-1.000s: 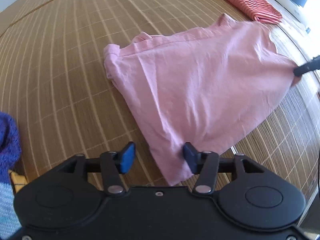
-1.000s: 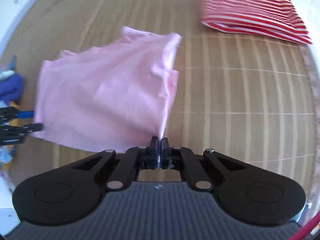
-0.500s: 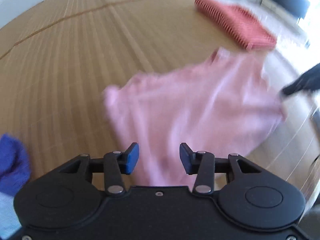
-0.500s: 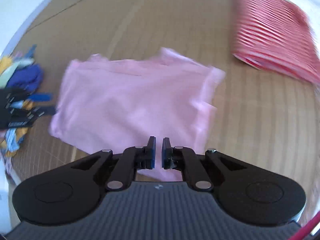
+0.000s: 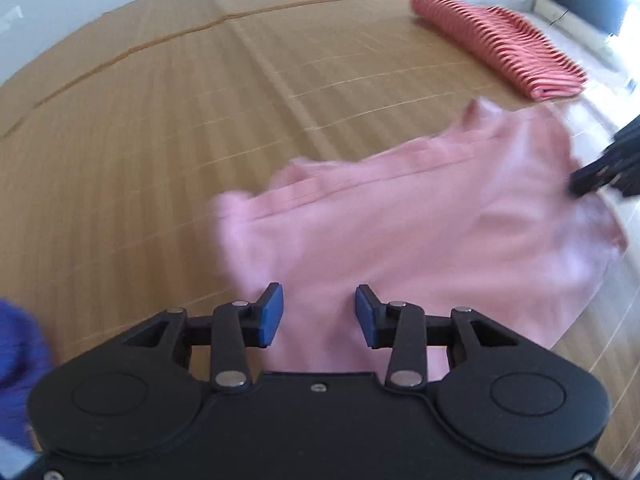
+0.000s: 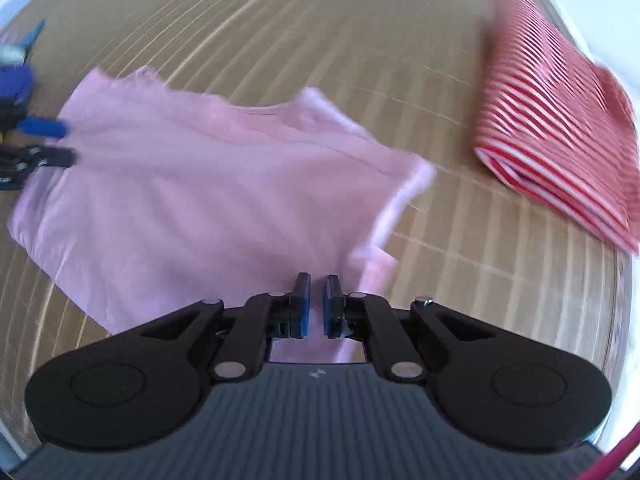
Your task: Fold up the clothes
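Pink garment spread on the bamboo mat, beneath both sets of fingers. Left gripper wide apart, holding nothing. Right gripper parted slightly, empty.

The left wrist view looks forward over its hand-held gripper, low and close above the mat, facing the far edge with the striped cloth at the far right. The right wrist view sits equally low over its hand-held gripper, striped cloth to its right. Both share the pink cloth, seen from opposite sides, and each catches the other hand-held gripper at its frame edge.
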Motion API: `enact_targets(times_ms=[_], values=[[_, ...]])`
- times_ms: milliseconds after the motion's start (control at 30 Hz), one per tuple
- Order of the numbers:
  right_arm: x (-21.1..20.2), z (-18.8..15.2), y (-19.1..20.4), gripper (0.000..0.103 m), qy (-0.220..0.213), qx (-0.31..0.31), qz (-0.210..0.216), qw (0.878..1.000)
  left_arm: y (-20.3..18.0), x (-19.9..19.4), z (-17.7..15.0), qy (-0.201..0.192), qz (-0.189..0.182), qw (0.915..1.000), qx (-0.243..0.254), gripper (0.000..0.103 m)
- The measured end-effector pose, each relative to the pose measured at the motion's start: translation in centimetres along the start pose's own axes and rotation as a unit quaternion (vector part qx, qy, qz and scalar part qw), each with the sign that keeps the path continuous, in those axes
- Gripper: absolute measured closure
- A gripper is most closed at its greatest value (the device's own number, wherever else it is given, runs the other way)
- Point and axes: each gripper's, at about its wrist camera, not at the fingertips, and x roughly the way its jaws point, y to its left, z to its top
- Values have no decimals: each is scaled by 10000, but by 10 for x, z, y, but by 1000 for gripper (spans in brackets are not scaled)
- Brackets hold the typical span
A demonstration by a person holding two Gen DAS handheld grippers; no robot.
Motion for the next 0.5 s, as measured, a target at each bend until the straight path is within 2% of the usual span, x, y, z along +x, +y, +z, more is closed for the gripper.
enact_targets(times_ms=[33, 67, 100, 133, 200, 267, 333, 433, 500], values=[[-4, -1, -3, 96, -5, 54, 6, 10000, 8, -7, -4, 59, 10, 9999, -133, 60], [-11, -2, -4, 90, -13, 14, -6, 10000, 15, -13, -8, 133, -15, 9994, -310, 60], [-15, -3, 1, 89, -49, -79, -60, 9999, 22, -20, -14, 228, -51, 9983, -525, 60], [-17, -2, 7, 88, -86, -159, -24, 9998, 25, -25, -19, 312, -79, 9968, -730, 59], [-23, 0, 21, 80, -128, -252, 166, 9995, 27, -33, -30, 497, -216, 9920, -1142, 54], [-30, 2, 33, 76, -117, -288, 385, 9988, 24, -36, -41, 634, -435, 9830, -1666, 53], [-29, 3, 47, 76, -88, -401, 505, 9979, 19, -33, -49, 719, -524, 9735, -2108, 53], [-26, 6, 62, 76, -42, -468, 574, 9972, 10, -24, -54, 778, -505, 9618, -2575, 53], [-26, 10, 65, 75, -56, -411, 577, 9975, 8, -21, -54, 649, -410, 9535, -2915, 51]])
